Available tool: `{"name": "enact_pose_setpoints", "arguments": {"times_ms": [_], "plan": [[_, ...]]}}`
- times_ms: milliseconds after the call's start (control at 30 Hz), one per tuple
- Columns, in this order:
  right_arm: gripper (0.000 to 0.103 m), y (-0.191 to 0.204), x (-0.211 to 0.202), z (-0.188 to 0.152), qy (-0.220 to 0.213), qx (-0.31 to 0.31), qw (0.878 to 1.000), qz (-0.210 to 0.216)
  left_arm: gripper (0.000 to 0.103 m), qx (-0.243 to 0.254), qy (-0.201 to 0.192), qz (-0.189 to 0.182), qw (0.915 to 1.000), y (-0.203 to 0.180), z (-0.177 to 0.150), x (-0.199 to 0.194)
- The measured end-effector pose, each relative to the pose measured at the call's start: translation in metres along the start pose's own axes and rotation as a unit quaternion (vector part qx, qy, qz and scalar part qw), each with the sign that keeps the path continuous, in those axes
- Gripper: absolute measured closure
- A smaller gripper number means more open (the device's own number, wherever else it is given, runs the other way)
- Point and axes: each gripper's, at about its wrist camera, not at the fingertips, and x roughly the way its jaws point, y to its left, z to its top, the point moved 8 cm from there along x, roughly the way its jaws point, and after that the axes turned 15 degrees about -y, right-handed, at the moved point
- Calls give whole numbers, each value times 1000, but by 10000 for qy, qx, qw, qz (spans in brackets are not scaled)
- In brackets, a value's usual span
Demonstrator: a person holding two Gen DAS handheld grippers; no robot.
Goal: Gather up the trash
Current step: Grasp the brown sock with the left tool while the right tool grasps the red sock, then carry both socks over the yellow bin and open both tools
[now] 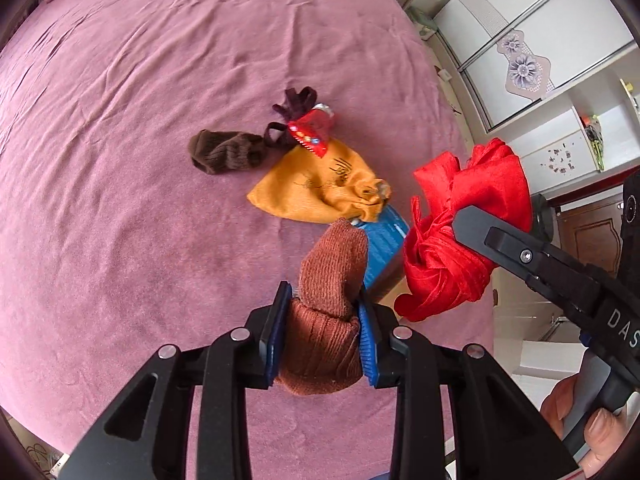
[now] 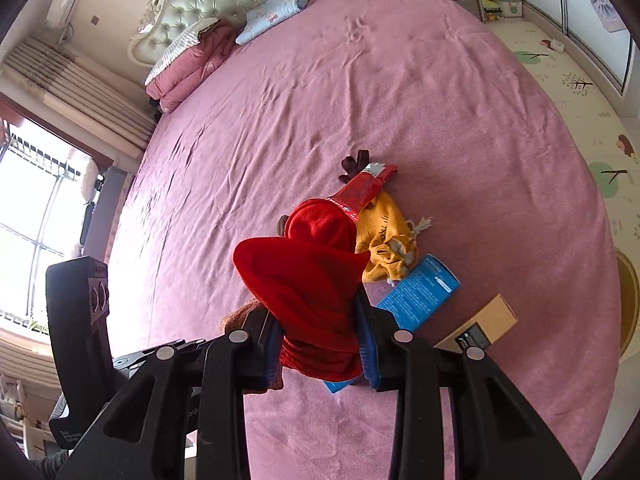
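My left gripper [image 1: 323, 312] is shut on an orange-brown knitted sock [image 1: 332, 288] and holds it above the pink bed. My right gripper [image 2: 318, 342] is shut on a bunched red cloth [image 2: 308, 272]; it also shows at the right of the left wrist view [image 1: 460, 236]. On the bed lie a dark brown sock [image 1: 228, 152], a red snack wrapper [image 1: 312, 130], a yellow drawstring pouch [image 1: 320, 188] and a blue box [image 1: 384, 248]. The right wrist view shows the wrapper [image 2: 366, 190], the pouch [image 2: 384, 240], the blue box [image 2: 420, 292] and a tan carton [image 2: 480, 324].
The pink bedspread [image 1: 160, 100] fills most of both views. Folded quilts and a pillow [image 2: 192, 64] lie by the headboard. A patterned floor mat [image 2: 580, 120] lies beside the bed. White wardrobes [image 1: 520, 40] stand at the right. A window [image 2: 32, 208] is at the left.
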Motion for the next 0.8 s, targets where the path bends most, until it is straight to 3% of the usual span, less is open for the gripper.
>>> {"name": "enact_pose_setpoints", "arguments": {"times_ms": [333, 800], "plan": [[71, -91, -92, 16, -630, 481, 9957, -488, 72, 973, 90, -547, 9937, -137, -7, 1], [71, -255, -205, 16, -1411, 1418, 9688, -1465, 72, 1980, 472, -1192, 9718, -311, -42, 42]]}}
